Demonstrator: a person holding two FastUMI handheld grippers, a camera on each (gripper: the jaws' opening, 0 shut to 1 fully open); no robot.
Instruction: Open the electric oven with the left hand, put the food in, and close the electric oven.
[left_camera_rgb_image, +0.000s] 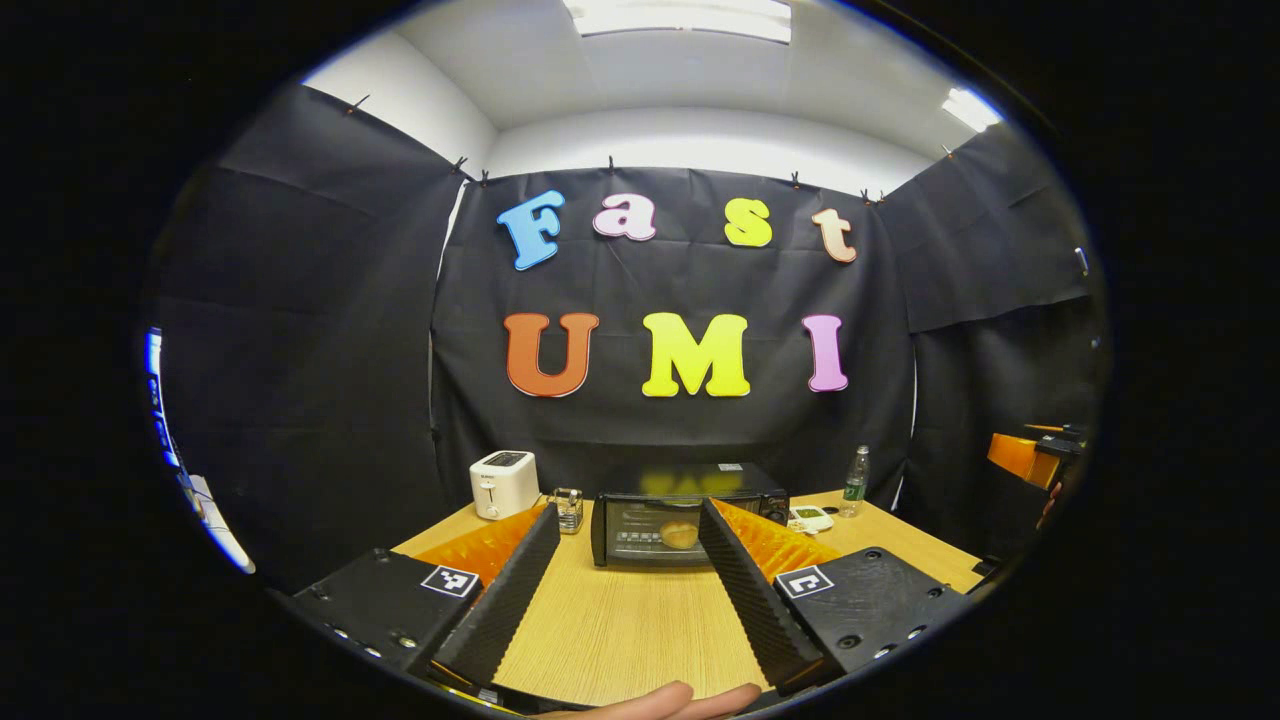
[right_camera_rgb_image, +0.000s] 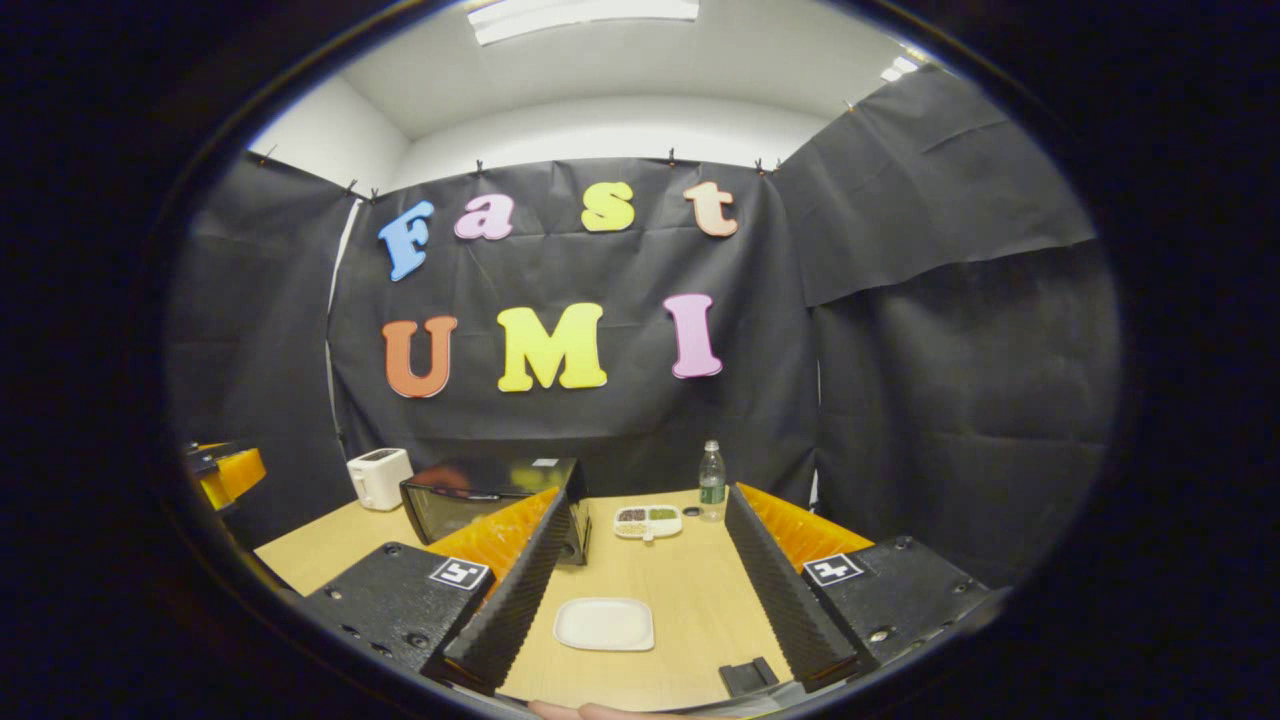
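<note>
- left gripper view: the left gripper (left_camera_rgb_image: 625, 570) is hovering over the table (left_camera_rgb_image: 620, 630), its fingers spread wide and holding nothing.
- the oven (left_camera_rgb_image: 685, 525) is sitting at the far side of the table, door closed, with the food (left_camera_rgb_image: 679, 535) showing through the glass.
- a toaster (left_camera_rgb_image: 504, 483) is standing left of the oven, a bottle (left_camera_rgb_image: 855, 481) to its right.
- right gripper view: the right gripper (right_camera_rgb_image: 650, 580) is hanging wide open and empty above a white plate (right_camera_rgb_image: 604, 623).
- the oven (right_camera_rgb_image: 480, 500) is sitting to the far left, a divided dish (right_camera_rgb_image: 648, 521) and the bottle (right_camera_rgb_image: 711, 481) beyond the plate.
</note>
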